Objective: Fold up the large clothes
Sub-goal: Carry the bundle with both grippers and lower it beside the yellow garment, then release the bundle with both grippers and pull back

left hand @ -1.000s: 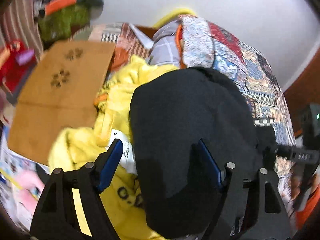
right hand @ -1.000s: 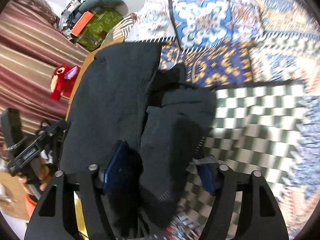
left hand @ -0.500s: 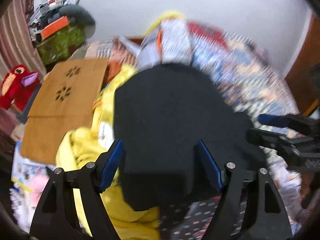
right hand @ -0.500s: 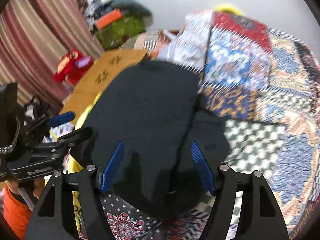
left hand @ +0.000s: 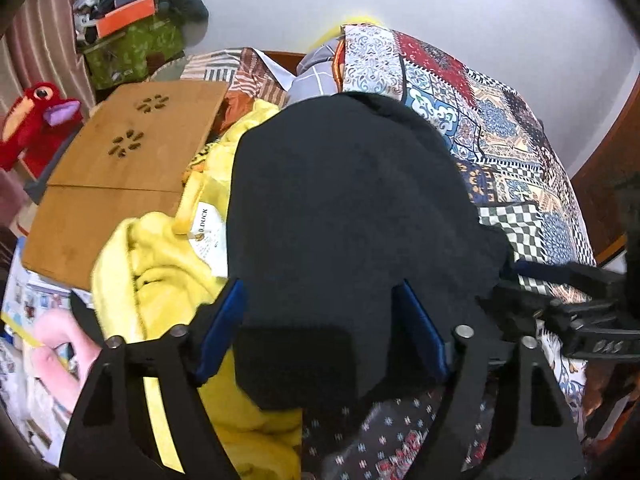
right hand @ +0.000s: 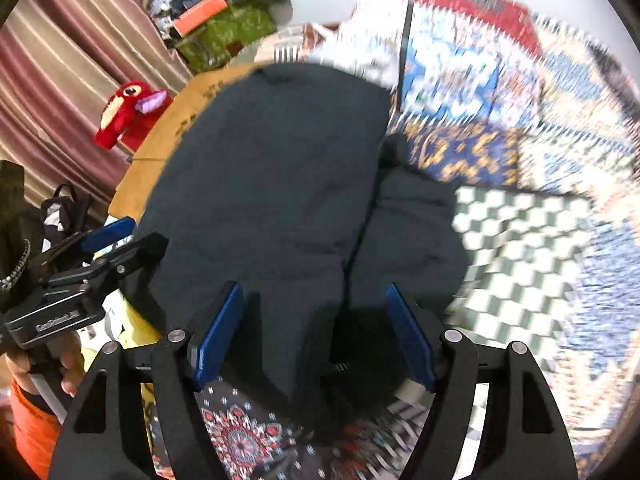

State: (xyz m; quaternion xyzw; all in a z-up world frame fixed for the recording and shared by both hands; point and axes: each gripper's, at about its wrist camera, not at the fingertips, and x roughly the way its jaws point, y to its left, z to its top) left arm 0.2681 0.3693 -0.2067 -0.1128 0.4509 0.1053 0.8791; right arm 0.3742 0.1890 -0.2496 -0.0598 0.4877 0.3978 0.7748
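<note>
A large black garment (left hand: 344,208) lies folded on the patterned bedspread (left hand: 512,148), its right part doubled over along a seam (right hand: 404,232). My left gripper (left hand: 320,292) hangs open over the garment's near edge, and the blue pads (left hand: 218,328) touch no cloth. My right gripper (right hand: 314,292) hovers over the same near edge; its jaws are opening and the cloth lies below them, not pinched. Each gripper shows in the other's view: the right gripper (left hand: 560,292) at the right, the left gripper (right hand: 92,264) at the left.
A crumpled yellow garment (left hand: 160,264) with a white label lies left of the black one. Beyond it sit a wooden board (left hand: 120,176), a red plush toy (left hand: 36,120) and a green box (left hand: 132,48). A striped curtain (right hand: 68,64) hangs at the left, and a hand (left hand: 60,360) shows at the lower left.
Both grippers have drawn back to the black garment's near edge, uncovering bedspread below them. The right gripper has rolled and no longer has cloth bunched between its fingers. The garment lies flatter.
</note>
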